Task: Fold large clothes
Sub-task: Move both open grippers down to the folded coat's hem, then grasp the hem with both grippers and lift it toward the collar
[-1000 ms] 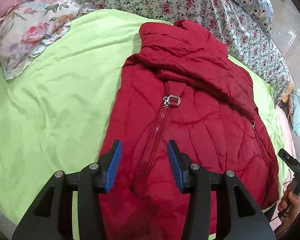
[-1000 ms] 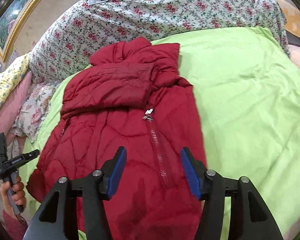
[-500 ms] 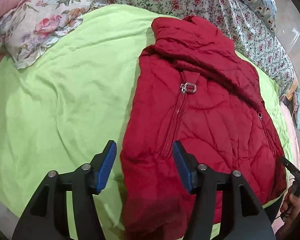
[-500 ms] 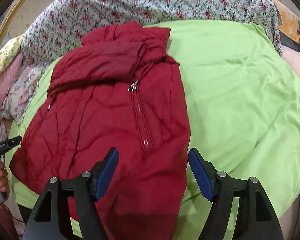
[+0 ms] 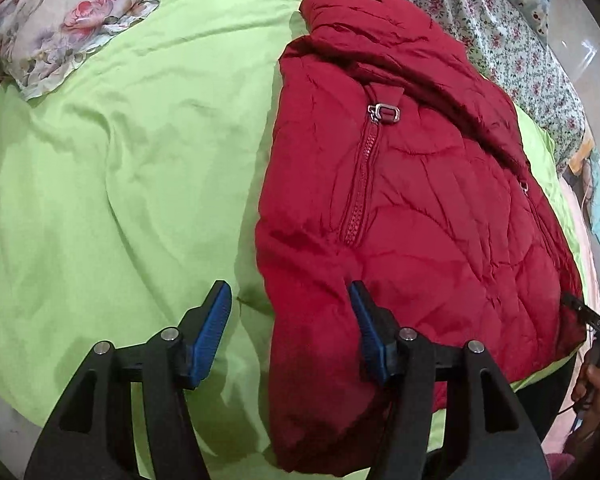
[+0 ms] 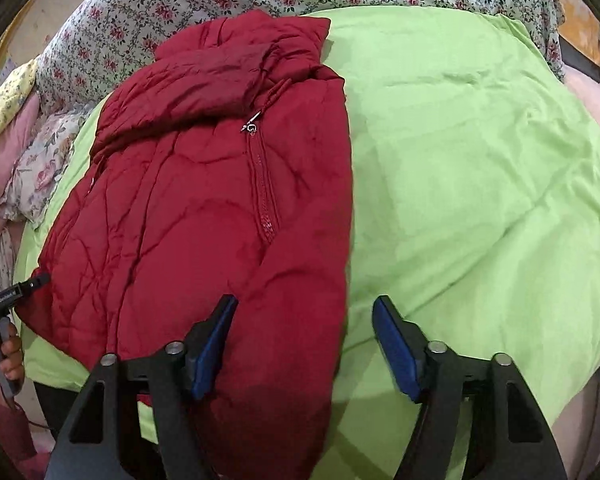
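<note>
Red quilted jacket (image 5: 412, 216) spread zipped on the lime-green bedsheet (image 5: 120, 184) near its front edge, side hems between parted jaws of left gripper (image 5: 290, 334), just widened, and right gripper (image 6: 306, 344), just narrowed, pads unpressed.

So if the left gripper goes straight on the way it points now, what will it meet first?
Most likely the near left edge of the red jacket, with the green sheet beside it; the open left gripper straddles that edge, though depth is unclear.
</note>
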### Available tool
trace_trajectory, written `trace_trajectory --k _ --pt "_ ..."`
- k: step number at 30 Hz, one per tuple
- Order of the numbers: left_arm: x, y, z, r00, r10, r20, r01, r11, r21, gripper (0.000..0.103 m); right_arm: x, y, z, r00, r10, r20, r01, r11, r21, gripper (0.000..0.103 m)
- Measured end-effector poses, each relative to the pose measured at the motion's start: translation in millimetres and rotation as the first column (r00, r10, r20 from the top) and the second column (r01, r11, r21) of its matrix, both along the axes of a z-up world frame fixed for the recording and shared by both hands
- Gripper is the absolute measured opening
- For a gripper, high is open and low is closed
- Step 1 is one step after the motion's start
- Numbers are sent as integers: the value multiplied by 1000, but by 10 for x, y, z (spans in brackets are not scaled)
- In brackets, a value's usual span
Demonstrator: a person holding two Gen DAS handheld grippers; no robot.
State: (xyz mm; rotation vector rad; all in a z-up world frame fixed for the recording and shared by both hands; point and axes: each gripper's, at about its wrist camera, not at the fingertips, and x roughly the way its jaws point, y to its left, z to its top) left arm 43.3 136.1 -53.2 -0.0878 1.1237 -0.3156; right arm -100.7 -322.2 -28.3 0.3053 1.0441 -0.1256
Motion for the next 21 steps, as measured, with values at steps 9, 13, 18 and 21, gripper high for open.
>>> trace_trajectory --k 9,13,18,21 --pt "-15 -63 -33 999 -31 -21 31 999 -22 63 -26 37 -4 999 23 26 -25 996 82 66" --pt "-61 -93 -49 999 -52 -18 52 999 -2 66 4 130 -61 998 57 -19 -56 998 31 62" --pt "-104 -53 -51 998 -61 -13 61 998 -20 66 -74 74 -55 997 70 -23 -69 996 57 50" --pt "-111 -82 -62 997 -72 -10 71 997 -20 66 -87 81 -55 996 84 -7 -84 993 80 46"
